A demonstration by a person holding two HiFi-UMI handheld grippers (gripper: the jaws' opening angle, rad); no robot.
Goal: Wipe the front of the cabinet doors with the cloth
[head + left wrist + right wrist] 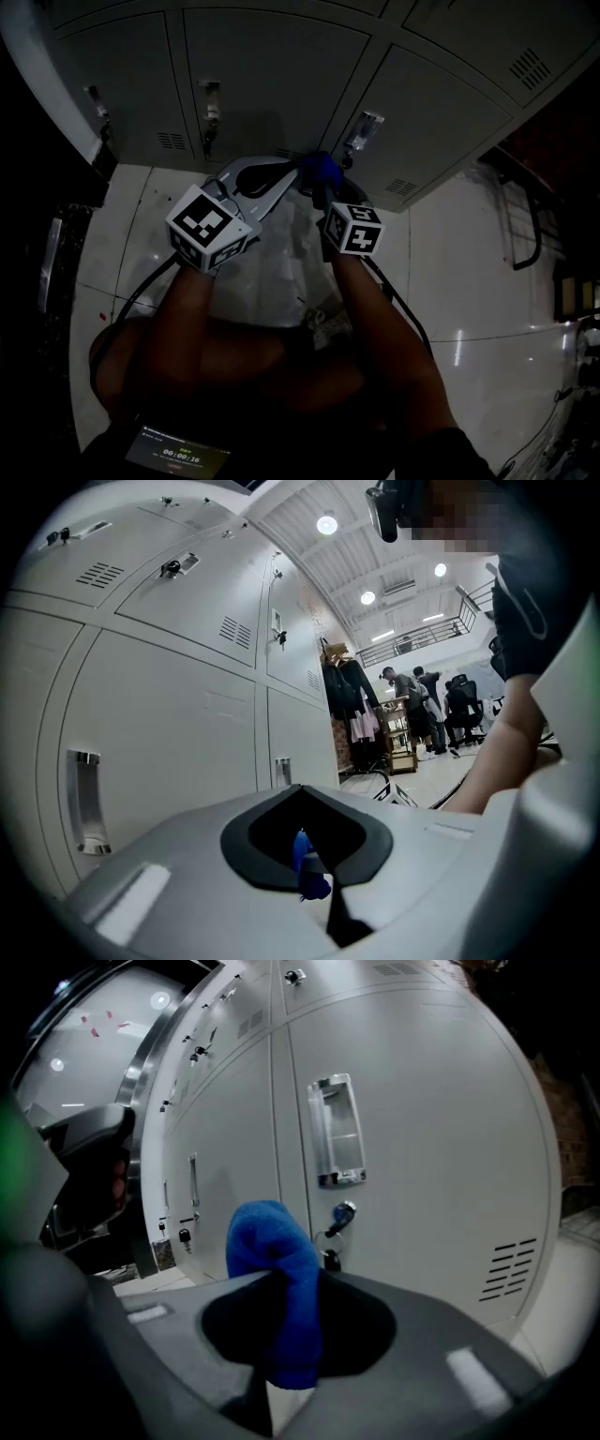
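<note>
The blue cloth (320,168) is bunched between the tips of both grippers, low in front of the grey cabinet doors (272,75). My right gripper (325,194) is shut on a thick fold of the cloth (278,1279), which sticks up from its jaws close to a door (431,1147) with a metal handle (335,1133) and a key (343,1211). My left gripper (296,174) is shut on a small corner of the cloth (306,866), beside a door (169,724) with a handle (82,799).
The white floor (469,281) carries black cables (141,281). A dark rail (525,216) stands at the right. In the left gripper view, several people (417,691) and hanging clothes (352,700) are far down the hall. A small screen (178,455) is at my chest.
</note>
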